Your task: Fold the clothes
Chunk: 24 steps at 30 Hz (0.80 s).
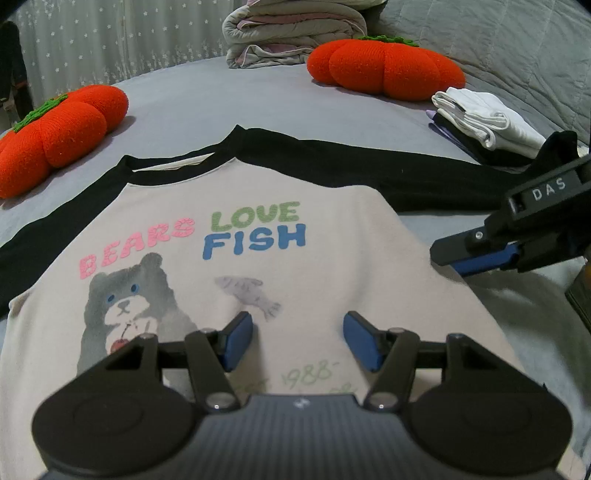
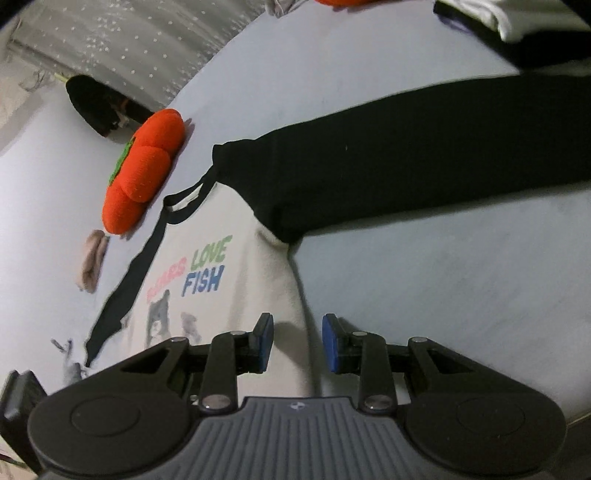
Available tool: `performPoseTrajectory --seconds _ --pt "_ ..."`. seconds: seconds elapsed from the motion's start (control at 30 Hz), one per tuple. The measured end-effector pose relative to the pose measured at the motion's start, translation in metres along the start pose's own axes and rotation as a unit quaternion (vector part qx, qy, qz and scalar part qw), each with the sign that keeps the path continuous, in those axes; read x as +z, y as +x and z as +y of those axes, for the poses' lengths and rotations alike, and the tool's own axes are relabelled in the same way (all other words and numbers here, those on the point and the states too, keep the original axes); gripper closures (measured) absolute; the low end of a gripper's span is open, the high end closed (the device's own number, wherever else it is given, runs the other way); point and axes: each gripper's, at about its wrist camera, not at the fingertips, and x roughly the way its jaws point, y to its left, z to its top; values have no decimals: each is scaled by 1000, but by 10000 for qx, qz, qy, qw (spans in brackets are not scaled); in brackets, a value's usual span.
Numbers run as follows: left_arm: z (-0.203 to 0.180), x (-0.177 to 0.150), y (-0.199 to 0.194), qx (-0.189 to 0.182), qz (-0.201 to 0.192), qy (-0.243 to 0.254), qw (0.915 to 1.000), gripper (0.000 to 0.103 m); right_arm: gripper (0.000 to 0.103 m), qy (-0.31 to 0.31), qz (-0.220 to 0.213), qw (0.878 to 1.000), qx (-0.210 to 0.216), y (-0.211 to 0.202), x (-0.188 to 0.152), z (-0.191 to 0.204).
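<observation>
A cream raglan shirt (image 1: 258,206) with black sleeves, a bear print and the words "BEARS LOVE FISH" lies flat, front up, on the lilac bed sheet (image 1: 221,99). My left gripper (image 1: 297,341) is open and empty, hovering over the shirt's lower front. My right gripper (image 2: 297,341) is open and empty over the shirt's right side edge (image 2: 295,295), below the black right sleeve (image 2: 424,162), which stretches out to the right. The right gripper also shows at the right of the left wrist view (image 1: 480,254).
Two orange pumpkin cushions (image 1: 55,136) (image 1: 384,70) lie on the bed. A stack of folded white and dark clothes (image 1: 484,125) sits at the right. A folded grey quilt (image 1: 291,33) is at the back. A small beige item (image 2: 92,258) lies left of the shirt.
</observation>
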Motion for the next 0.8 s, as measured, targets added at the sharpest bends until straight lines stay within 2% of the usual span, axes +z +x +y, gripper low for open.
performPoseTrajectory --seconds 0.2,0.37,0.63,0.73,0.8 --pt "1 0 0 -9 5 -5 10000 45 74 137 180 9995 235 7 -6 4" --pt "1 -1 0 -25 9 -17 10000 45 73 355 74 9980 527 10 -11 7" --pt "5 0 0 -57 23 -37 10000 45 72 783 -693 9888 1062 -1 -19 15" --pt "5 0 0 -66 27 -43 10000 45 72 962 -838 9859 1085 -2 -18 13" --pt "5 0 0 -72 29 -47 10000 45 72 1198 -1196 9800 1046 -9 -17 8"
